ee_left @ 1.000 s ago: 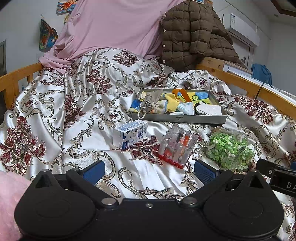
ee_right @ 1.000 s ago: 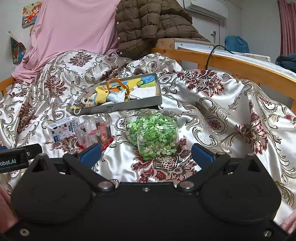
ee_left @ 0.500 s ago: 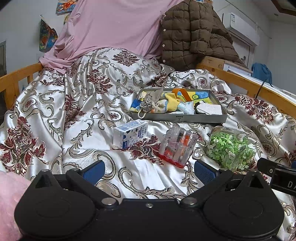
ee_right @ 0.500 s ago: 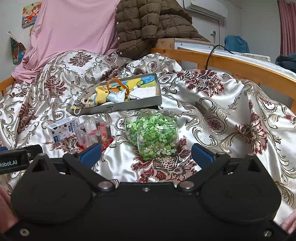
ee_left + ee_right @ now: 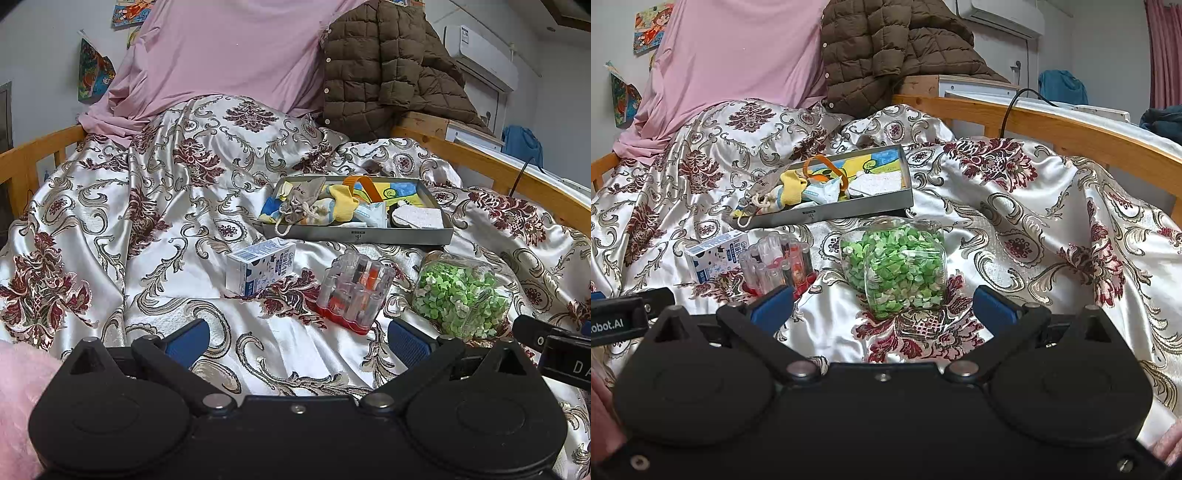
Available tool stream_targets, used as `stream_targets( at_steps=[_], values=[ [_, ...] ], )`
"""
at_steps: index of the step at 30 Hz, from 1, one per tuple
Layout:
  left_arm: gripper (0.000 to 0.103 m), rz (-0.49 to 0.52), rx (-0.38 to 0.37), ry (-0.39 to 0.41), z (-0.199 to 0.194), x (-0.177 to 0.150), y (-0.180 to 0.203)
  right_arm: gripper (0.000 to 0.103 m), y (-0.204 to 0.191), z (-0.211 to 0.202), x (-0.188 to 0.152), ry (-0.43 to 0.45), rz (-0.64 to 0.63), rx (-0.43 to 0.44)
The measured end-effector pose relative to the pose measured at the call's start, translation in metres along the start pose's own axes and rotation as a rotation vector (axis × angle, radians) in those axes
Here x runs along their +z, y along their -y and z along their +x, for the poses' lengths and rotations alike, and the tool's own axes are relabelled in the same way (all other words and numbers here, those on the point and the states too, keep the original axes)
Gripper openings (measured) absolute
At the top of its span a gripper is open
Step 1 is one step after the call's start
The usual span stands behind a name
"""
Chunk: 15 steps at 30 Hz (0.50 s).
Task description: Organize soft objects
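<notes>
A grey metal tray (image 5: 354,235) (image 5: 849,210) lies on the satin bedspread and holds soft items: a drawstring pouch (image 5: 301,197), yellow and blue socks (image 5: 341,206) and a white sponge (image 5: 417,216). My left gripper (image 5: 297,341) is open and empty, low over the bedspread, well short of the tray. My right gripper (image 5: 882,308) is open and empty, just behind a clear jar of green bits (image 5: 899,266) (image 5: 461,295).
A small milk carton (image 5: 260,266) (image 5: 714,256) and a clear case of small bottles on a red base (image 5: 354,291) (image 5: 777,264) lie in front of the tray. Wooden bed rails (image 5: 1071,140) run along both sides. A brown jacket (image 5: 388,66) and pink sheet (image 5: 229,55) are piled behind.
</notes>
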<state>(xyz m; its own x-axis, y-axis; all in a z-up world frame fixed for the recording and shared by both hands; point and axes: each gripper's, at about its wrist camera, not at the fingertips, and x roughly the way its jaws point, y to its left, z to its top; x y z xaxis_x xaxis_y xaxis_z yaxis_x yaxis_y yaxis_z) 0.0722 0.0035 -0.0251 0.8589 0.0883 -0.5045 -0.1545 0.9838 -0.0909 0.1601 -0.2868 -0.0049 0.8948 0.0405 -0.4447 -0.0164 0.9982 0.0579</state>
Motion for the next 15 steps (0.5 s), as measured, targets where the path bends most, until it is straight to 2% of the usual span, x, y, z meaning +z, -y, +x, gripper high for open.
stream_targets(
  at_steps=[15],
  values=[
    [0.102, 0.001, 0.0, 0.0, -0.0001, 0.0002, 0.0005, 0.102, 0.001, 0.0002, 0.0002, 0.0, 0.001, -0.001]
  ],
)
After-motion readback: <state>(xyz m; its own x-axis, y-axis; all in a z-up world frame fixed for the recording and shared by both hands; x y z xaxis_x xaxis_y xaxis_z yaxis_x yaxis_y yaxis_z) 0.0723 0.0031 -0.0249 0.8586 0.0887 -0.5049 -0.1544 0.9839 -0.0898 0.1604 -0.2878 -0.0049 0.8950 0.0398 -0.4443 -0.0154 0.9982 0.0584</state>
